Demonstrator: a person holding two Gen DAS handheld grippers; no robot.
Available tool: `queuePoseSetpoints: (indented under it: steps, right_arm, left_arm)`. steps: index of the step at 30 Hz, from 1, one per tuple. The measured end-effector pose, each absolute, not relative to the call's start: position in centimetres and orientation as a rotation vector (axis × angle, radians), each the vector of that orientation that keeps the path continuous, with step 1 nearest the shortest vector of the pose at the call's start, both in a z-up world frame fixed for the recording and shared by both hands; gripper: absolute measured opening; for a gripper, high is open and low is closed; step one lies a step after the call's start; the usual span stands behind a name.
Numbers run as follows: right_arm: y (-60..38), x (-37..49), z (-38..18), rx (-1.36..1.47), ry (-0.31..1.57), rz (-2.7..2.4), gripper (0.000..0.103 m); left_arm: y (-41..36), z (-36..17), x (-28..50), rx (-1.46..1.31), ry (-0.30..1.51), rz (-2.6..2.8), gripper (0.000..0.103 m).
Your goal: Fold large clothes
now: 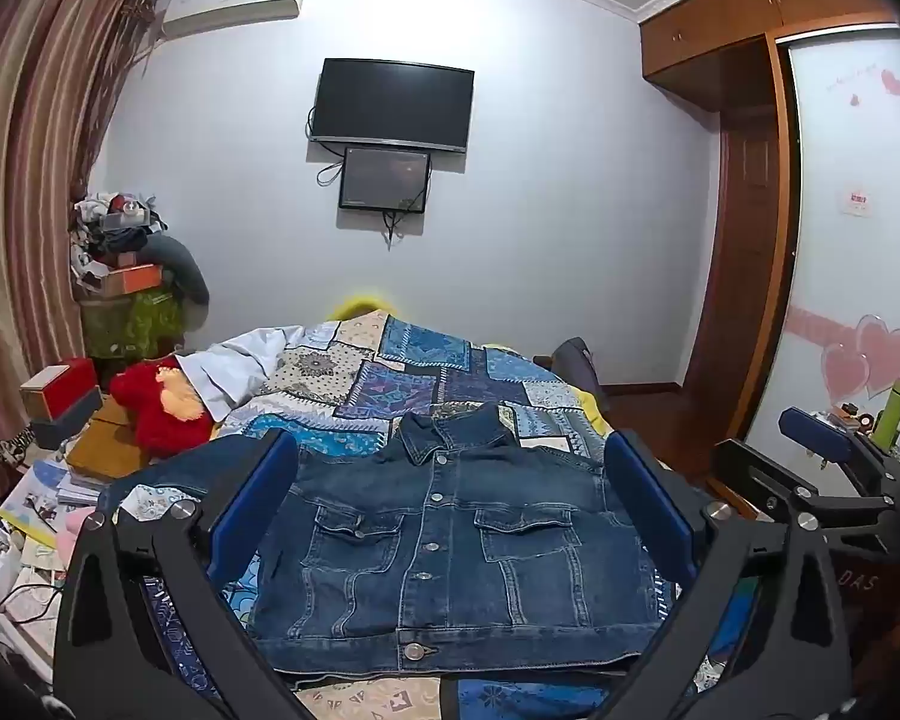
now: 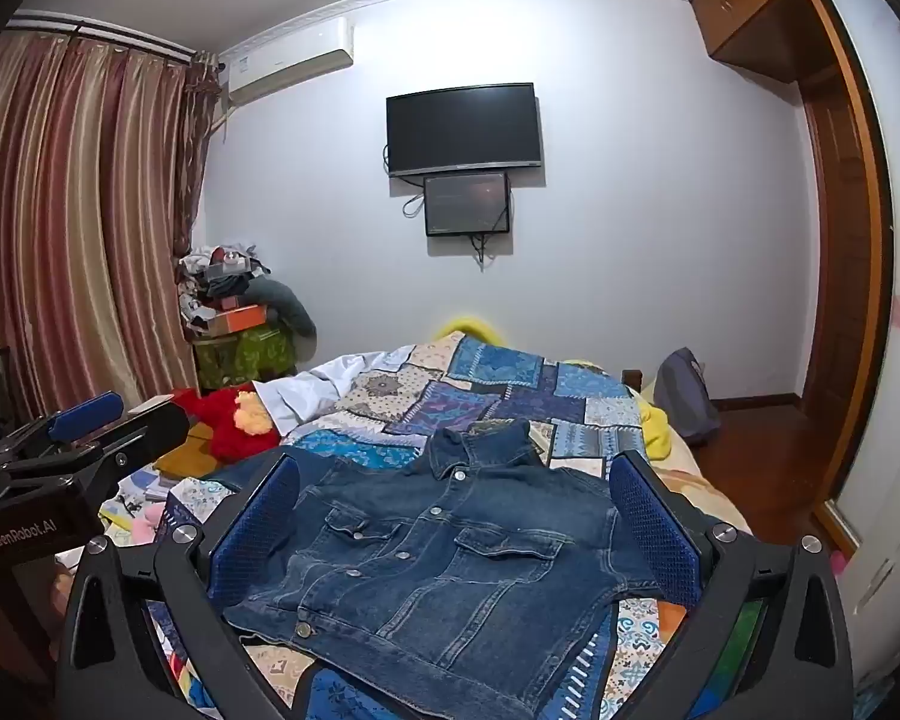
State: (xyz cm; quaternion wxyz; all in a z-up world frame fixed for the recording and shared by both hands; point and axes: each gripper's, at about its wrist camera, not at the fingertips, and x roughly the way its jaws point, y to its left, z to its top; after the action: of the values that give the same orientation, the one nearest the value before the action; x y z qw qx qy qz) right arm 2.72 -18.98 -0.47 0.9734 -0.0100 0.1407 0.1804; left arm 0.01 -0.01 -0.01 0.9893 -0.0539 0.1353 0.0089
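Note:
A dark blue denim jacket (image 1: 450, 546) lies front side up on the patchwork quilt (image 1: 390, 384), buttoned, collar pointing away, sleeves tucked out of sight. It also shows in the right wrist view (image 2: 444, 558). My left gripper (image 1: 450, 510) hangs open above the jacket, its blue pads (image 1: 252, 510) wide apart, holding nothing. My right gripper (image 2: 456, 528) is also open above the jacket and empty. The right gripper shows at the right edge of the left wrist view (image 1: 822, 450); the left gripper shows at the left of the right wrist view (image 2: 84, 426).
The bed runs away toward a white wall with a television (image 1: 390, 105). A red plush toy (image 1: 162, 408) and white cloth (image 1: 240, 372) lie at the bed's left. Boxes and papers (image 1: 60, 480) clutter the left side. A wardrobe (image 1: 852, 252) stands right.

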Motion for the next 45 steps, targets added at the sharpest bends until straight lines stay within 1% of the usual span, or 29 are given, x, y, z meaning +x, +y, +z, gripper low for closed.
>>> queuePoseSetpoints:
  steps: [19, 45]
  right_arm:
    - [-19.07, 2.74, -0.32, -0.017, 0.289, 0.364, 0.103]
    - [-18.95, 2.81, -0.37, -0.017, 0.289, 0.365, 0.103]
  left_arm:
    - [0.03, -0.88, 0.56, -0.114, 0.276, 0.015, 0.103]
    - [0.09, -0.20, 0.47, -0.118, 0.267, 0.017, 0.103]
